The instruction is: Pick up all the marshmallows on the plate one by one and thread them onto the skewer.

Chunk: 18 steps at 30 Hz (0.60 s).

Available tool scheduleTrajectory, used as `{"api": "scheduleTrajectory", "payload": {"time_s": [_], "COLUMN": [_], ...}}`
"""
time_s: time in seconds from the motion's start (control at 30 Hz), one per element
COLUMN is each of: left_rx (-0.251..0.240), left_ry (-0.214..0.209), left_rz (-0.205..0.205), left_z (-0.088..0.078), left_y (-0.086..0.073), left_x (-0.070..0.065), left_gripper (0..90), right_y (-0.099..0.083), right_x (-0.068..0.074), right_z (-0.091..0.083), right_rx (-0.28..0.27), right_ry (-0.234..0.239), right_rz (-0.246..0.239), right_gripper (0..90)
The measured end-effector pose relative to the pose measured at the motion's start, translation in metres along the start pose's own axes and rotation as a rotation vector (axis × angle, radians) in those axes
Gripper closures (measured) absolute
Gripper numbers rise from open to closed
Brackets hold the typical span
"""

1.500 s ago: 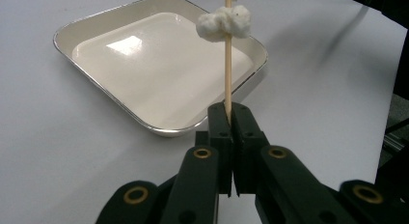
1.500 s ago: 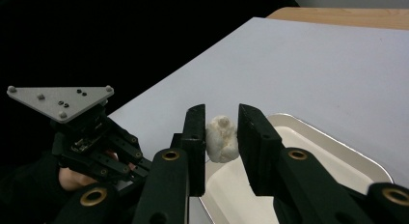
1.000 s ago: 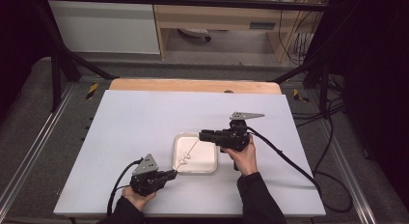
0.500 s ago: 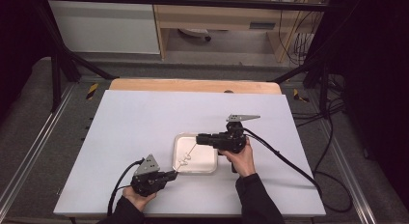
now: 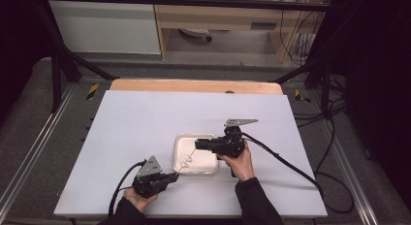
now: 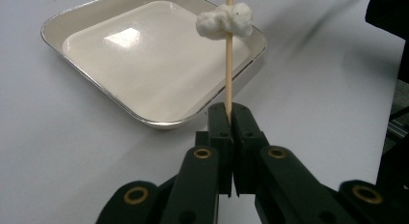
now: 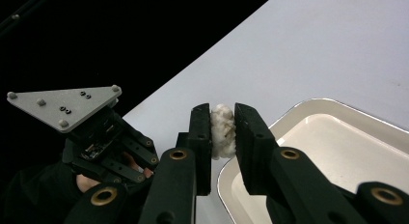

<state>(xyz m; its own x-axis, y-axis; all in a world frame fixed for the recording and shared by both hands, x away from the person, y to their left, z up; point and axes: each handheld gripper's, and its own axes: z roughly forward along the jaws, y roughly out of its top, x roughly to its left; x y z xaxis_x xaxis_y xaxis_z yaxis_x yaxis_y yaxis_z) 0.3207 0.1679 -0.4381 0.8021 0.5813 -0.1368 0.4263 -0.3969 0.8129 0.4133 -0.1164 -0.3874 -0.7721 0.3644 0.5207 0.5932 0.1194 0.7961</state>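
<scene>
The left hand-held gripper (image 6: 227, 115) has its jaws clamped on the lower end of a thin wooden skewer (image 6: 228, 74), near the front edge of the pale table (image 5: 145, 118). The skewer slants up over the front rim of a shallow white rectangular metal tray (image 5: 183, 137) at the table's middle. A fluffy white cotton-like lump (image 6: 225, 21) is threaded partway up it. The right hand-held gripper (image 7: 223, 127), whose jaws have just been closing, pinches a second white fluffy lump (image 7: 223, 130) above the tray's corner.

Risks, as I judge them:
- The skewer is held only at its tip, so a sideways push could bend or snap it, or twist it out of the jaws.
- The soft lump could tear, or be crushed so the point misses.
- A skewed approach could knock the threaded lump loose.
</scene>
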Motion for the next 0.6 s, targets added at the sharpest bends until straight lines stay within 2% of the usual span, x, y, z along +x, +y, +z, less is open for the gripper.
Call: {"api": "scheduleTrajectory", "payload": {"time_s": [0.1, 0.2, 0.3, 0.37, 0.47, 0.6], "left_rx": [0.005, -0.001, 0.000, -0.003, -0.017, -0.005], "left_ry": [-0.001, 0.002, 0.001, -0.001, -0.007, -0.005], "left_rz": [0.002, 0.003, 0.001, 0.003, 0.000, -0.001], "left_z": [0.000, 0.000, 0.001, 0.001, 0.001, 0.003], "left_y": [0.000, 0.001, 0.000, 0.000, 0.002, 0.001], "left_x": [0.000, -0.002, -0.002, -0.002, -0.002, -0.002], "left_gripper": [88.5, 88.6, 88.5, 88.5, 88.5, 88.5], "right_y": [-0.003, -0.007, -0.011, -0.013, -0.017, -0.021], "right_x": [0.002, 0.002, 0.005, 0.005, 0.004, 0.004], "right_z": [0.002, 0.005, 0.008, 0.009, 0.014, 0.018], "right_rx": [0.001, 0.028, 0.016, 0.013, 0.044, 0.050], "right_ry": [0.003, 0.005, 0.001, 0.012, 0.028, 0.023], "right_rz": [-0.004, -0.010, -0.021, -0.013, 0.000, 0.000], "right_gripper": [78.7, 78.6, 78.8, 78.8, 78.7, 78.2]}}
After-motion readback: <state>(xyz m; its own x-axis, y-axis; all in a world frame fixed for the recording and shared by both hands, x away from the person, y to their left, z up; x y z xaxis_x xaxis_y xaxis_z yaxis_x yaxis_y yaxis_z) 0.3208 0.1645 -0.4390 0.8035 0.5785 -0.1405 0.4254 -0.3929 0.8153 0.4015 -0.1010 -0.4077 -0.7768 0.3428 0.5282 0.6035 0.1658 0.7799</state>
